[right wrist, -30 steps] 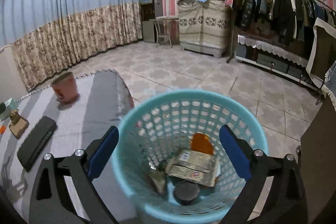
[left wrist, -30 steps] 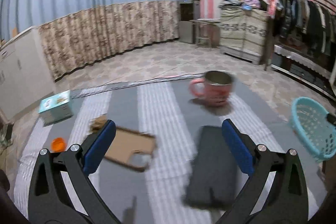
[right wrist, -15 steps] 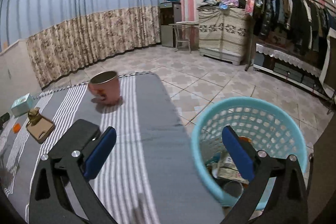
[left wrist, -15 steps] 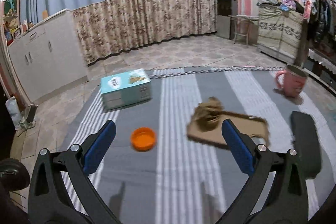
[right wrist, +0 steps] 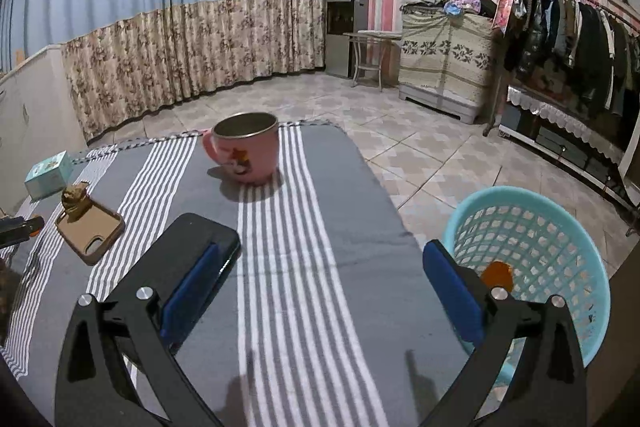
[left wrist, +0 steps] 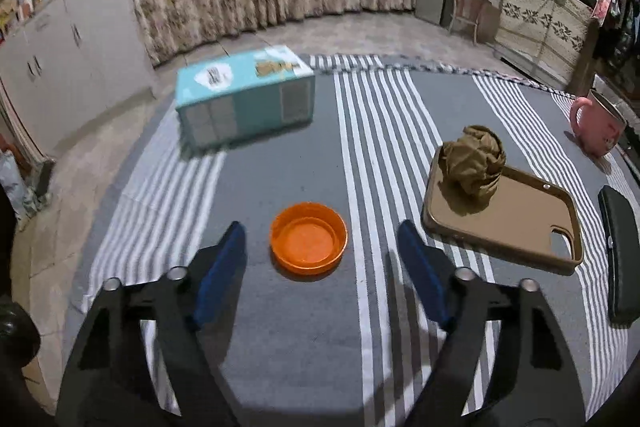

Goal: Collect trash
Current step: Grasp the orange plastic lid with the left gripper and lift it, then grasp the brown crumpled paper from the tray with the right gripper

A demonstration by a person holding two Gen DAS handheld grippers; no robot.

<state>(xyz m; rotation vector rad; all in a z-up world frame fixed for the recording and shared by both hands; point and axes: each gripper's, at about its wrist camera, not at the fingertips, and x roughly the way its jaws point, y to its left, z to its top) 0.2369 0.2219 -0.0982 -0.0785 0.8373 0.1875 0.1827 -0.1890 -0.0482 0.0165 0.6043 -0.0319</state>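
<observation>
- Left gripper [left wrist: 320, 247]: jaws wide apart, nothing held, blue pads low over the grey-and-white striped tablecloth [left wrist: 360, 107].
- Small round orange plastic lid [left wrist: 308, 238] lies open side up on the cloth, between the left gripper's fingertips and just ahead of them, touching neither pad.
- Crumpled brown paper ball [left wrist: 472, 161] sits on the far left corner of a tan phone case [left wrist: 516, 223], right of the orange lid. The case lies flat, inner side up, camera cutout at its near right.
- Teal rectangular cardboard box [left wrist: 244, 99] stands at the far left of the cloth, slightly blurred.
- Pink ceramic mug [left wrist: 598, 127] at the far right edge in the left view; black glasses-style case [left wrist: 620, 255] lies right of the phone case, apart from it.
- Right gripper [right wrist: 320, 275]: jaws wide apart, empty, hovering over the right part of the cloth.
- In the right view the left pad overlaps the black case; can't tell if they touch.
- Light blue plastic mesh basket [right wrist: 560, 219] stands on the tiled floor [right wrist: 420, 155], right of the table edge, behind the right gripper's right finger. An orange round piece [right wrist: 497, 274] shows inside it; other contents hidden.
- Mug stands upright at the far middle of the cloth in the right view, well apart from both grippers.
</observation>
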